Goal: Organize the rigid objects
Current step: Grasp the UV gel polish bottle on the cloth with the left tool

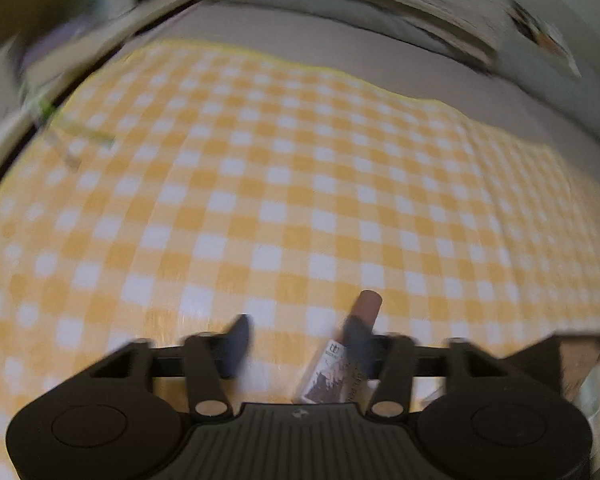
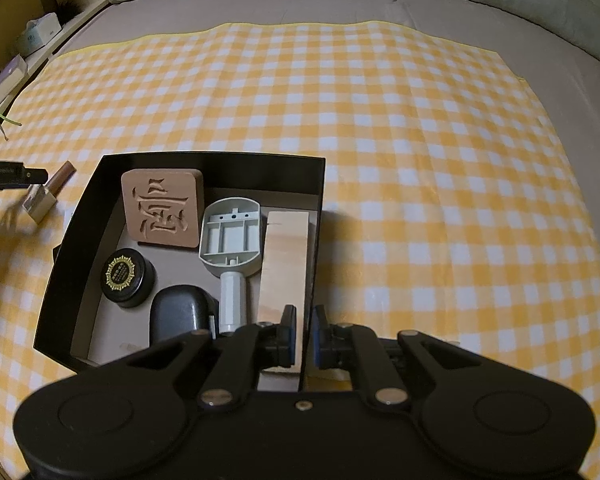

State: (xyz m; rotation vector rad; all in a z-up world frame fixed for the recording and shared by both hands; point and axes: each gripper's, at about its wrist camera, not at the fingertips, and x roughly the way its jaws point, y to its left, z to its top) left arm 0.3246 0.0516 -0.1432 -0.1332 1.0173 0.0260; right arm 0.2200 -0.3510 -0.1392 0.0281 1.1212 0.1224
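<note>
Left wrist view blurred. Left gripper (image 1: 298,326) tilted down over yellow-and-white checked cloth (image 1: 300,184), fingers (image 1: 240,332) standing apart, gripping nothing. Small tube with pinkish-brown cap and clear printed body (image 1: 366,304) close against the right-hand finger, well apart from the other one; contact with that pad not clear through the blur. In the right wrist view, same tube (image 2: 50,192) just left of the black rectangular open box (image 2: 220,164), outside it, at the tip of the left gripper; resting on the cloth or lifted off it, cannot tell.

Right gripper (image 2: 304,312) closed, its two pads pinching the thin right-hand wall of the box near the close corner.

Inside the box:
- square wooden block carved with a character (image 2: 162,210), leaning at the far left
- grey plastic paddle-shaped part with a round handle (image 2: 230,236), in the middle, hollow side up
- pale wooden plank (image 2: 284,256), along the right wall
- black round jar with a gold emblem on its lid (image 2: 126,276), near the left wall
- dark rounded case (image 2: 178,316), just beside the jar, toward the near end

Cloth spread over a grey bed surface (image 2: 560,64).
</note>
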